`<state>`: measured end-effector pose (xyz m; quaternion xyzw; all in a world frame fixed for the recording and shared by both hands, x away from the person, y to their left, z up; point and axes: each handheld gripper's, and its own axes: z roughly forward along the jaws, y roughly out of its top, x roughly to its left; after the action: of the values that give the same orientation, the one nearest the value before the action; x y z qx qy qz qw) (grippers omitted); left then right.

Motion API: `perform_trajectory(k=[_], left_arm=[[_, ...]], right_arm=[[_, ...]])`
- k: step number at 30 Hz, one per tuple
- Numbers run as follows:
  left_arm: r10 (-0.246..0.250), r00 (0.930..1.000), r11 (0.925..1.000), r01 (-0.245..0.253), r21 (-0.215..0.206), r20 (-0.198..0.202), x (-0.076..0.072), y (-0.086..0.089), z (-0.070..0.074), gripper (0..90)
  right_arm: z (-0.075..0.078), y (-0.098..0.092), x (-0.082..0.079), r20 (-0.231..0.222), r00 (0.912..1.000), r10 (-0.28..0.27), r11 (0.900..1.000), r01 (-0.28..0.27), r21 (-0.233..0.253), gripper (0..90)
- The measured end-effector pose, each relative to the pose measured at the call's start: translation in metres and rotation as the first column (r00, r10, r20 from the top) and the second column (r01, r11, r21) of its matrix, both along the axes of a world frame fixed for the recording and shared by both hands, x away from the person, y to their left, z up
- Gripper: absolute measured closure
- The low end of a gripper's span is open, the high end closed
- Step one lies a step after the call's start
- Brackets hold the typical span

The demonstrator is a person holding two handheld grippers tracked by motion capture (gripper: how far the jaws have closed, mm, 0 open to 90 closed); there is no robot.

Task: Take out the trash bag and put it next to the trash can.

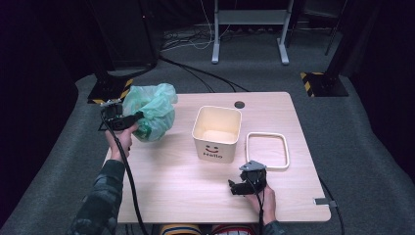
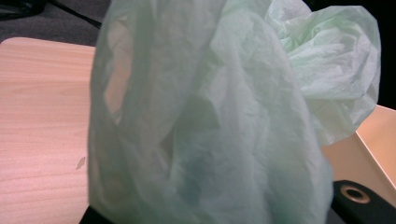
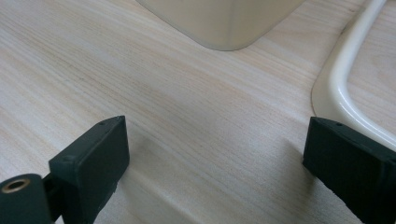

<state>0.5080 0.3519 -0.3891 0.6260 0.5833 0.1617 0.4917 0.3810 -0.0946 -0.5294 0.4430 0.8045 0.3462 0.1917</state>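
A: Bag first. Where is it?

B: The green plastic bag [image 1: 152, 111] is at the far left part of the table [image 1: 186, 181], bunched and puffed up, held off to the left of the cream bin [image 1: 217, 132]. The left tool [image 1: 128, 119] has it by its near left side. In the left gripper view the crumpled film [image 2: 210, 121] covers the jaws, so only a bit of black shows at the bottom edge.

A: So the left tool is clamped on the bag?

B: It looks so from the high view: the jaws go straight into the plastic and the bag stands up from them.

A: And the right tool?

B: The right tool [image 1: 236, 187] rests low at the near right of the table, with the person's hand [image 1: 262, 199] behind it. Its jaws stand wide apart with bare wood between them, as the right gripper view shows [image 3: 215, 154].

A: What lies near it?

B: The bin, open at the top and marked "Hello", stands just beyond it, and the cream rectangular frame [image 1: 267, 150] lies flat to the right of the bin, close to the right jaw.
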Motion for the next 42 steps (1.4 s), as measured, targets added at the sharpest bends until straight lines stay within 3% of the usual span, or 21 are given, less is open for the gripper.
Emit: perform_trajectory(k=[9,17,23,27,32,37,42], left_arm=[[0.018,0.9998,0.9998,-0.018,-0.001,-0.011,0.005,0.006,-0.006,87.1],[0.019,0.9993,0.9988,-0.018,0.045,-0.033,0.010,0.005,-0.018,87.0],[-0.010,0.9974,0.9979,0.014,0.063,-0.071,0.013,0.000,-0.032,86.1],[-0.031,0.9964,0.9974,0.036,0.063,-0.079,0.011,0.000,-0.033,83.9],[-0.060,0.9934,0.9958,0.067,0.063,-0.097,0.009,0.001,-0.033,70.8],[-0.078,0.9900,0.9934,0.088,0.074,-0.118,-0.002,-0.002,-0.033,40.1],[-0.085,0.9901,0.9890,0.098,0.111,-0.111,-0.021,-0.004,-0.028,23.0]], right_arm=[[0.000,0.000,0.000,0.001,1.0000,-0.001,1.000,0.001,0.000,6.1],[0.000,0.000,0.000,0.002,1.0000,-0.002,1.000,0.002,-0.001,6.1],[0.000,0.000,0.000,0.002,1.0000,-0.002,1.000,0.002,-0.001,6.1],[0.000,0.000,0.000,0.003,1.0000,-0.003,1.000,0.003,-0.002,6.2],[0.000,0.000,0.000,0.003,1.0000,-0.003,1.000,0.003,-0.002,6.2],[0.000,0.000,0.000,0.002,1.0000,0.000,1.000,0.000,0.000,6.4],[0.000,0.000,0.000,0.001,1.0000,0.000,1.000,0.000,0.001,6.5]])
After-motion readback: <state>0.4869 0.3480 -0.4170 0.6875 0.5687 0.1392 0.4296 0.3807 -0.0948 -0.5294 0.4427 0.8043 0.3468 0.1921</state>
